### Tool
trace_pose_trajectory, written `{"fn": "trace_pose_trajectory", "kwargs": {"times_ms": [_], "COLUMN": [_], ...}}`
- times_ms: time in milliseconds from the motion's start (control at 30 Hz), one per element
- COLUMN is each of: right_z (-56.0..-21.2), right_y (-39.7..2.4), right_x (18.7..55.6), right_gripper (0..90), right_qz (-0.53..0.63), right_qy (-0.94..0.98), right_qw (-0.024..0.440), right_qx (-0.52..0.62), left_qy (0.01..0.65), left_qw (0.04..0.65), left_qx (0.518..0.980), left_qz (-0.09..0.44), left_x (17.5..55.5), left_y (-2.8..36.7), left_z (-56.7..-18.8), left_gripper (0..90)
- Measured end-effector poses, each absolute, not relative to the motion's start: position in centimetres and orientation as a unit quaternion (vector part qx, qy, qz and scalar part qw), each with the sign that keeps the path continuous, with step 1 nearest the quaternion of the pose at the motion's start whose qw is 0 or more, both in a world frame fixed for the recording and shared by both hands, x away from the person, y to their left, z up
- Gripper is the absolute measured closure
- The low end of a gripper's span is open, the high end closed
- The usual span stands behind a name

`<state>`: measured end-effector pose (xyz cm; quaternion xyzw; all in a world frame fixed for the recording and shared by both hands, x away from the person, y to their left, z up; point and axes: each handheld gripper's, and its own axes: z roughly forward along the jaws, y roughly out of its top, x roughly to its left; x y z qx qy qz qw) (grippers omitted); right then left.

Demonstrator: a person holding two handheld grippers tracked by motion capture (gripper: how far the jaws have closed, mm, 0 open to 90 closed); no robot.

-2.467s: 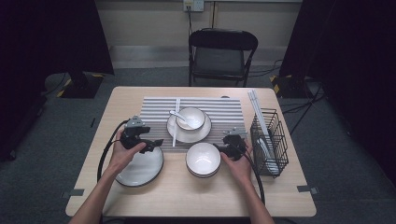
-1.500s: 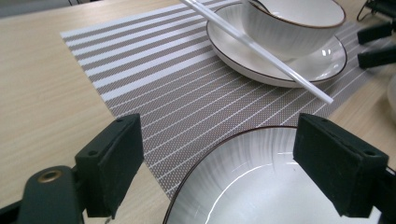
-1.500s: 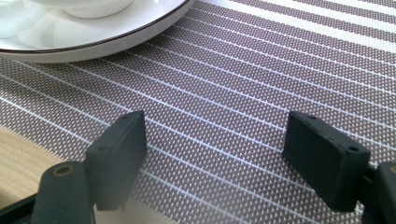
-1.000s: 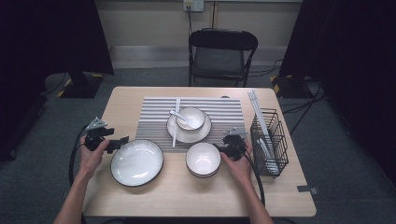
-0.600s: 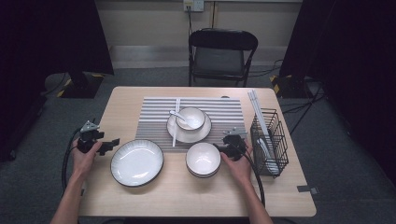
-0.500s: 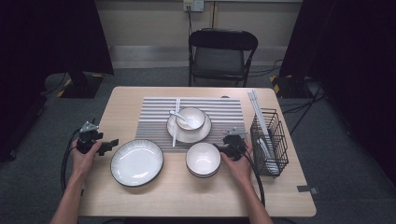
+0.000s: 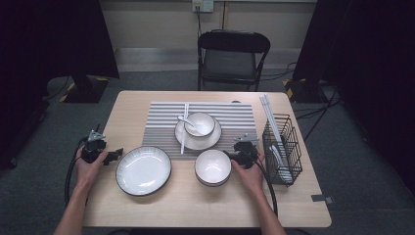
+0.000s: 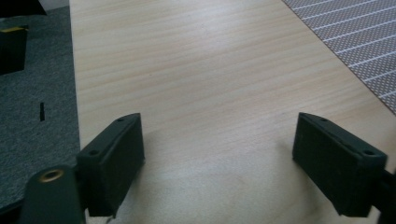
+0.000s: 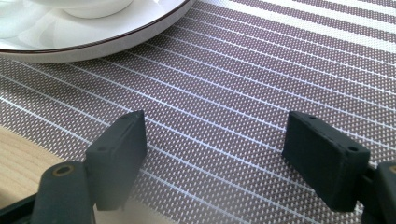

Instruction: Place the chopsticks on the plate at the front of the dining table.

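My left gripper (image 7: 113, 155) rests open at the table's left edge, just left of a large white plate with a dark rim (image 7: 143, 170). In the left gripper view its jaws (image 8: 217, 128) stand wide apart over bare wood, with nothing between them. To the right of a white bowl (image 7: 213, 167) lies my right gripper (image 7: 236, 152), also open. Its jaws (image 9: 215, 123) straddle the striped placemat (image 9: 261, 70), and a white saucer's rim (image 9: 98, 39) sits ahead at the top left.
A saucer (image 7: 198, 134) carrying a small bowl and a spoon stands on the placemat (image 7: 161, 122), with white chopsticks (image 7: 186, 111) beside it. A black wire basket (image 7: 281, 147) holding white utensils stands at the right edge. A chair (image 7: 232, 54) faces the far side.
My left gripper has let go of the large plate and drawn away left to the table's edge, where it has stayed for the last half second. The right gripper has not moved.
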<state>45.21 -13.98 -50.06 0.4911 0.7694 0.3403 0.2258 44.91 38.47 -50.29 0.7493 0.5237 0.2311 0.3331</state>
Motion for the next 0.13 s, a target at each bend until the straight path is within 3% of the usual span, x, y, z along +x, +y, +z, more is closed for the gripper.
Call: {"fn": "trace_pose_trajectory", "kwargs": {"times_ms": [133], "right_z": [-50.07], "right_y": [-13.99], "right_x": [45.22], "right_gripper": [21.1], "right_qz": [0.340], "right_qy": [0.770], "right_qw": [0.226], "right_qx": [0.490], "left_qy": [0.523], "left_qw": [0.331], "left_qx": [0.751], "left_qz": [0.232], "left_x": [44.94], "left_y": [38.51], "left_z": [-50.29], "left_gripper": [14.6]}}
